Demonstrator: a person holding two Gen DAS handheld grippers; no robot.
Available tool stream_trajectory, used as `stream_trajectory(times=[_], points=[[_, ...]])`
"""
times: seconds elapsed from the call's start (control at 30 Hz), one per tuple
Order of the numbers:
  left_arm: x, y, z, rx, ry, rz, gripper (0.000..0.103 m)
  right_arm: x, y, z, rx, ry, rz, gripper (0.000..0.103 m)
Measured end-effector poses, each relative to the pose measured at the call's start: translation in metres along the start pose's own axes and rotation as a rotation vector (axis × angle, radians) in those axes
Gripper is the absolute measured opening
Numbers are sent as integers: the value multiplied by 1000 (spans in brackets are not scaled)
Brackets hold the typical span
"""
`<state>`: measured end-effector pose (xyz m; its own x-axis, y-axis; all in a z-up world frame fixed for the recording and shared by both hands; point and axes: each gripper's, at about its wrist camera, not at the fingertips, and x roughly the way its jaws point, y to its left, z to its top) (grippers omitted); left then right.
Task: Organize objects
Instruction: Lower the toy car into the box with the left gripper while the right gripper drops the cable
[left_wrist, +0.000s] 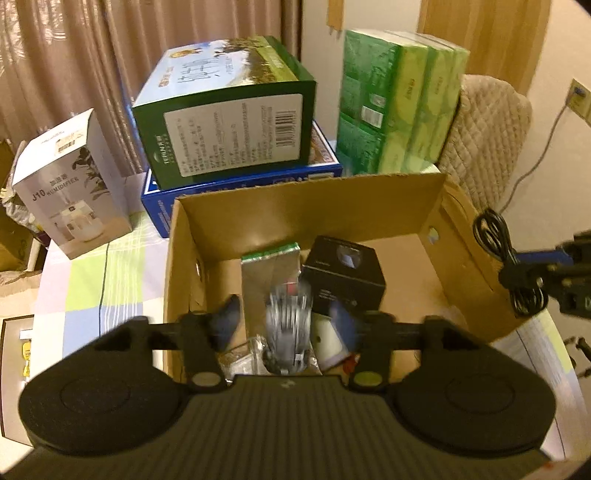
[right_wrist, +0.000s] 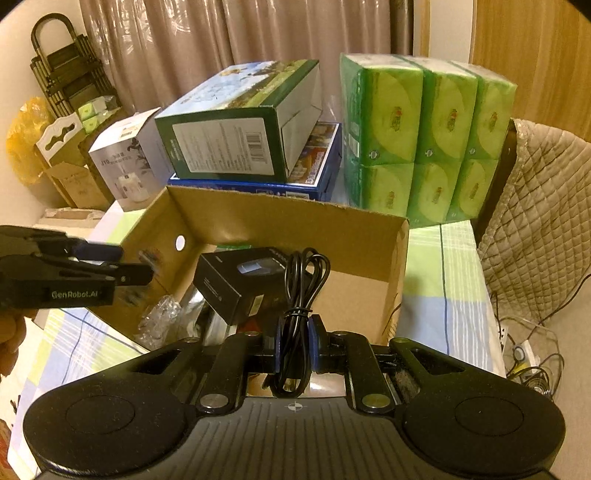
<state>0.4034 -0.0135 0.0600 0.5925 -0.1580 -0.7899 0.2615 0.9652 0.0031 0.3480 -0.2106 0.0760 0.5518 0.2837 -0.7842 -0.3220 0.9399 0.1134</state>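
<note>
An open cardboard box (left_wrist: 310, 192) (right_wrist: 288, 218) stands on the checked tablecloth. Inside lie a small black box (left_wrist: 343, 273) (right_wrist: 236, 284), a silver and green packet (left_wrist: 269, 273) and crinkled clear plastic (left_wrist: 240, 358) (right_wrist: 159, 317). My left gripper (left_wrist: 288, 321) (right_wrist: 129, 264) hangs open over the box's near left part. A blurred grey object (left_wrist: 288, 328) sits between its pads without touching them. My right gripper (right_wrist: 295, 332) (left_wrist: 554, 273) is shut on a coiled black cable (right_wrist: 299, 291) (left_wrist: 509, 266), above the box's right side.
Behind the box a green carton (left_wrist: 229, 118) (right_wrist: 236, 140) lies on a blue box (left_wrist: 240, 188). A white humidifier box (left_wrist: 74, 192) (right_wrist: 125, 162) stands left, green tissue packs (left_wrist: 399, 103) (right_wrist: 424, 136) right. A quilted chair (right_wrist: 535, 221) and floor cables (right_wrist: 528, 362) lie further right.
</note>
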Motion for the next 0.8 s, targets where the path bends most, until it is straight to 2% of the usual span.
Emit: stream_trajectory(times=[0.27,0.37,0.63,0.67,0.73,0.77,0.8], points=[[1,5,-8,10,12,-6,52,3,-5,-5,20,10,-2,11],[-2,8,-11,3,11,-8,59,3,-5,-4,20,8,-7,11],[-5,15,-17,-7,10,-13,62,3,-4,4,45,-30,-1,11],[-5,16,-17,-10,9,-12,66,3,-4,5,40,-42,5,15],[-5,18,-18,-14,5,-8,70,1,-3,4,43,-71,6,42],[-5,18,-19,-16,4,-10,71,-2,-4,3,48,-90,4,61],[-6,19,-20,-18,4,-12,72,-4,-4,2,49,-104,8,62]])
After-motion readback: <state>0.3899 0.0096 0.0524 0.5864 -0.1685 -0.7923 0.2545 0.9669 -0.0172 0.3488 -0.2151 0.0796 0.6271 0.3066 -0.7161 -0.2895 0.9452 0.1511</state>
